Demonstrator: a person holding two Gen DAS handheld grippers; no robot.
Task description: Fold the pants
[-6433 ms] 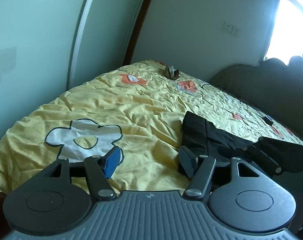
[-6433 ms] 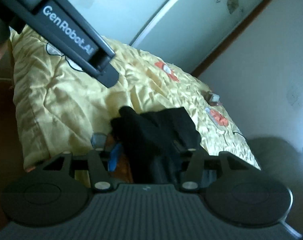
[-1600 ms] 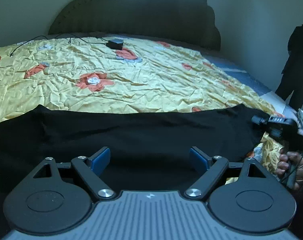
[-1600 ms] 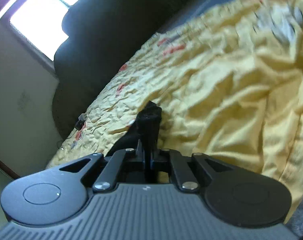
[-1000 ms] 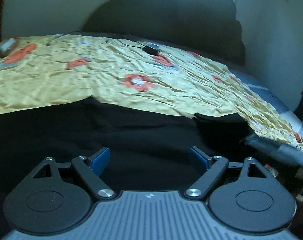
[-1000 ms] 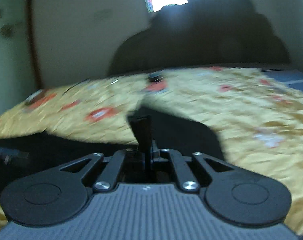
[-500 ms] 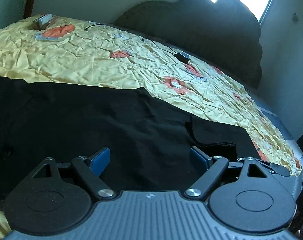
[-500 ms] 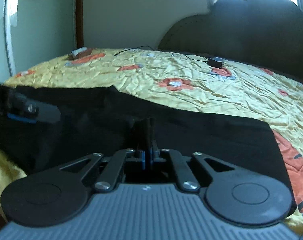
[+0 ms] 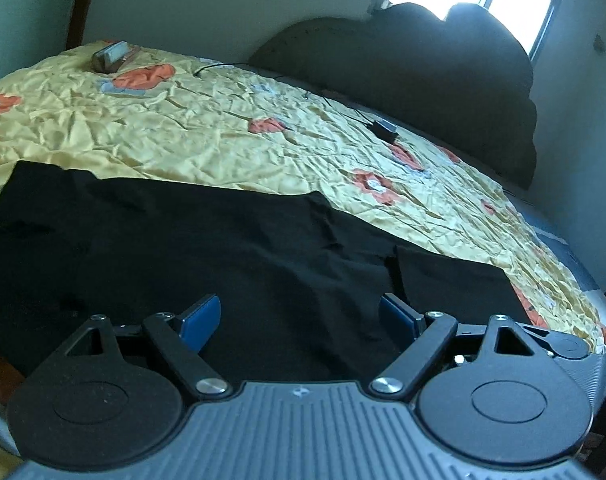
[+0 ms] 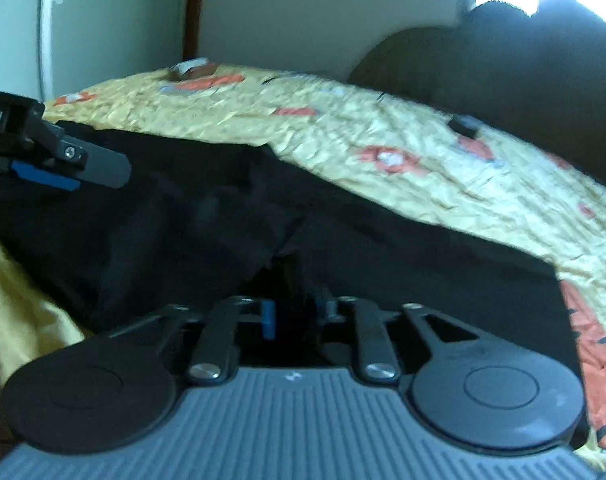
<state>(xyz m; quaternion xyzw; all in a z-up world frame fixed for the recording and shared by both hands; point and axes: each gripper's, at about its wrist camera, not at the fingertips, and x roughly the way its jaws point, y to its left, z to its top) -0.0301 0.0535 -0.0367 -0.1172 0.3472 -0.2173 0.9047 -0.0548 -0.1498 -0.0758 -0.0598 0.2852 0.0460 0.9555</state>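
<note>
The only writing to be read is the fragment "t.AI" in white on the black body of the left gripper [image 10: 73, 168], seen at the far left edge of the right wrist view; the rest of the word is cut off by the frame; the black pants [image 9: 231, 248] lie spread flat across the near part of a yellow bedspread [image 9: 231, 132] printed with orange and white flowers, running from the left edge to the right edge of the bed, matt and dark with a few soft creases and a seam or overlap showing right of the middle; the left gripper [image 9: 299, 314] hangs over the cloth with its blue pads [image 9: 201, 316] spread wide and nothing between them; the right gripper [image 10: 293, 316] has just been opening, its jaws now a little apart with dark pants cloth lying in the gap, and whether the pads still press on it I cannot tell; a dark headboard [image 9: 415, 80] stands at the far right, a small black box with a cable [image 9: 385, 130] lies near it
</note>
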